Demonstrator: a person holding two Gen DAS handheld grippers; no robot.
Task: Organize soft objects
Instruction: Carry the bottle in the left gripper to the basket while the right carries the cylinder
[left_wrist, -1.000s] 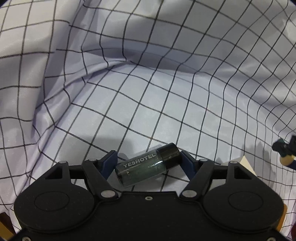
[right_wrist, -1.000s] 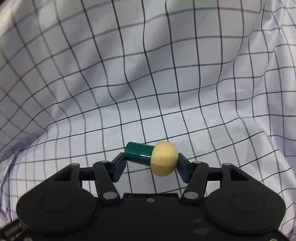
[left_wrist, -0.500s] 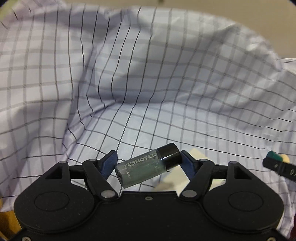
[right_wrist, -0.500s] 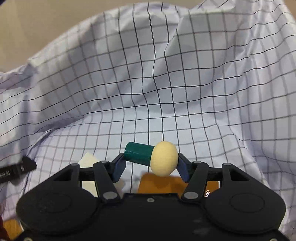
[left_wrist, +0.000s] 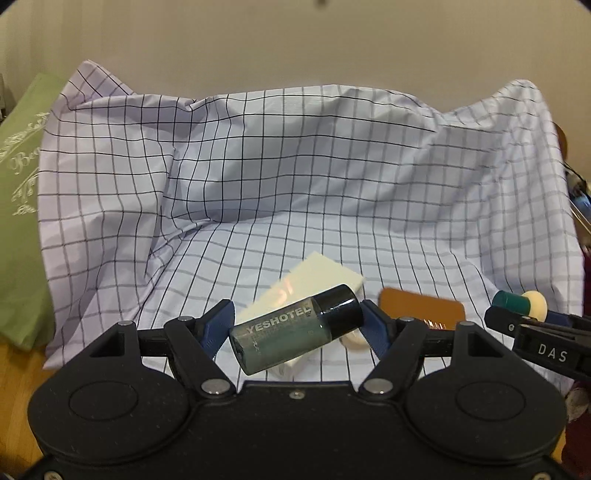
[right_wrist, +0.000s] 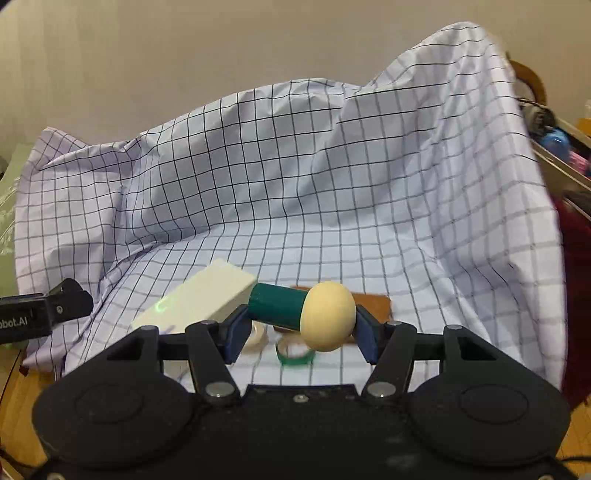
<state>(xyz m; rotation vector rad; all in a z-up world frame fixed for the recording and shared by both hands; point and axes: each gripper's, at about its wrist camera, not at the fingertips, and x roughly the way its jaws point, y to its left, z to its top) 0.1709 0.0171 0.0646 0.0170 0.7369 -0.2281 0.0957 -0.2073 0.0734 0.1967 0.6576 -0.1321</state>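
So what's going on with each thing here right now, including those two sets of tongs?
Left tongs: clamped on the bottle.
Bottle: capped, held tilted above the cloth.
Right tongs: clamped on the mushroom-shaped toy.
Mushroom-shaped toy: held sideways, cap to the right.
Checked cloth: draped, rumpled.
White box: lying on the cloth.
Brown card: lying flat on the cloth.
Green ring: lying on the cloth.
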